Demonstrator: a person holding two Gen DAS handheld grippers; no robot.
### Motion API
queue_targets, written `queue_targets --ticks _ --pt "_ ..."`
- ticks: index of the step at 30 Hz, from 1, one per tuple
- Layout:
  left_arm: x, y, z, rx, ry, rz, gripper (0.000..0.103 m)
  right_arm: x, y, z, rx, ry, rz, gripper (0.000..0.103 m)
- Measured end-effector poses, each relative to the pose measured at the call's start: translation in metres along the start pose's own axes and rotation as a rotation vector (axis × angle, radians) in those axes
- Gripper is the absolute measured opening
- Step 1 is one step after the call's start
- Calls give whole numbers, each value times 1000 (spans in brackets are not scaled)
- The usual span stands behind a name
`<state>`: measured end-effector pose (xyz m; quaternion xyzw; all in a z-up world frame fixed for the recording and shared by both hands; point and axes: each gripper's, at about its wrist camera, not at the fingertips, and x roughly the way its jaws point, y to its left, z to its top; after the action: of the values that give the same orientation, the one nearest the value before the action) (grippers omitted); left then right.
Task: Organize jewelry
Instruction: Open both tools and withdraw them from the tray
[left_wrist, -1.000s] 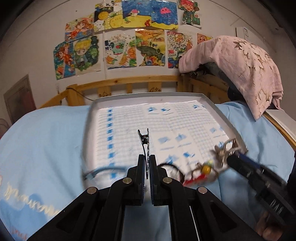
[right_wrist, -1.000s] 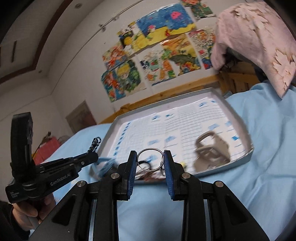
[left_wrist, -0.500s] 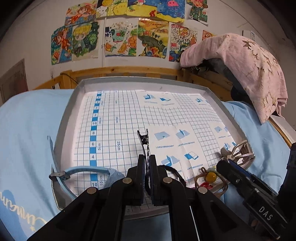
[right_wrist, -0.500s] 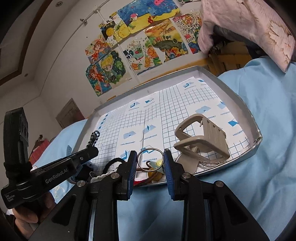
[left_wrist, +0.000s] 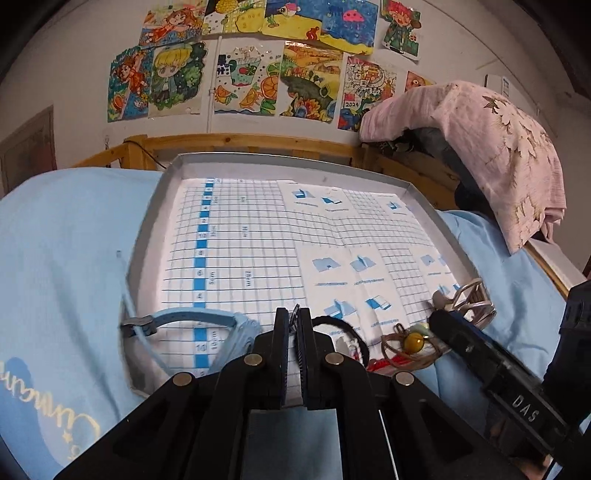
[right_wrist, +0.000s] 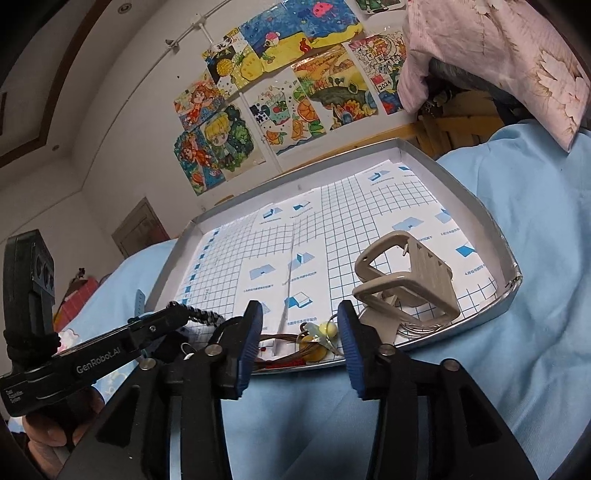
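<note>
Keyring cluster (right_wrist: 314, 343) in tray (right_wrist: 491, 221), just beyond spread right tool (right_wrist: 300, 325)

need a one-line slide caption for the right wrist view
Open right gripper poised at the tray edge over a beaded keyring, beside a beige hair claw.

Black left tongs (left_wrist: 294, 332), right tongs (right_wrist: 301, 332): blue ribbed pads, silver screws, white "GenRobot.AI" lettering
</note>
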<state>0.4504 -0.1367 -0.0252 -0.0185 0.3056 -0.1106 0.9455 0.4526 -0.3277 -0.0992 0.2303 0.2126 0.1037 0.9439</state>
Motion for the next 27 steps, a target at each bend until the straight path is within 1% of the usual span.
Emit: queue_targets --ticks 3,5,7,11,12,14,15,16,18,20,21,22,23,24,25,27 --pt "-12 2 -2 -1 -18 3 5 -6 -2 0 7 -20 11 46" --pt "-20 4 -3 -1 -26 2 5 -13 0 0 1 -41 30 53" --pt "-27 5 -4 0 -30 -1 5 -19 3 0 -13 -55 40 56" --pt "-47 11 -6 -15 -46 -5 5 -34 15 1 -71 -76 20 62" --pt "-52 14 -7 -22 -49 -11 8 -39 19 1 -84 -84 12 63" --pt "-67 17 -10 -32 -61 -15 26 -50 24 1 -103 -105 -5 72" --pt "-73 17 -12 -33 -73 -8 44 -56 27 1 -117 -118 -11 75" --pt "-84 18 -15 -27 -104 12 66 -64 31 1 -136 -131 -15 81" --pt "-102 18 -19 -14 -159 43 81 -80 38 1 -172 -152 -23 88" --pt "-122 18 -26 -10 -188 50 82 -95 43 2 -186 -167 -23 90" --pt "-131 18 -29 -11 -194 51 86 -106 45 3 -185 -179 -18 91" --pt "-138 18 -31 -12 -205 55 93 -112 46 4 -183 -189 -20 96" --pt "-150 18 -37 -14 -231 68 98 -123 48 4 -176 -210 -27 102" --pt "-161 19 -43 -17 -258 79 103 -133 49 3 -170 -226 -25 102" --pt "-174 20 -50 -23 -291 86 103 -142 50 2 -165 -242 -21 102" --pt "-190 22 -59 -40 -310 82 103 -158 51 -2 -161 -264 -22 102"
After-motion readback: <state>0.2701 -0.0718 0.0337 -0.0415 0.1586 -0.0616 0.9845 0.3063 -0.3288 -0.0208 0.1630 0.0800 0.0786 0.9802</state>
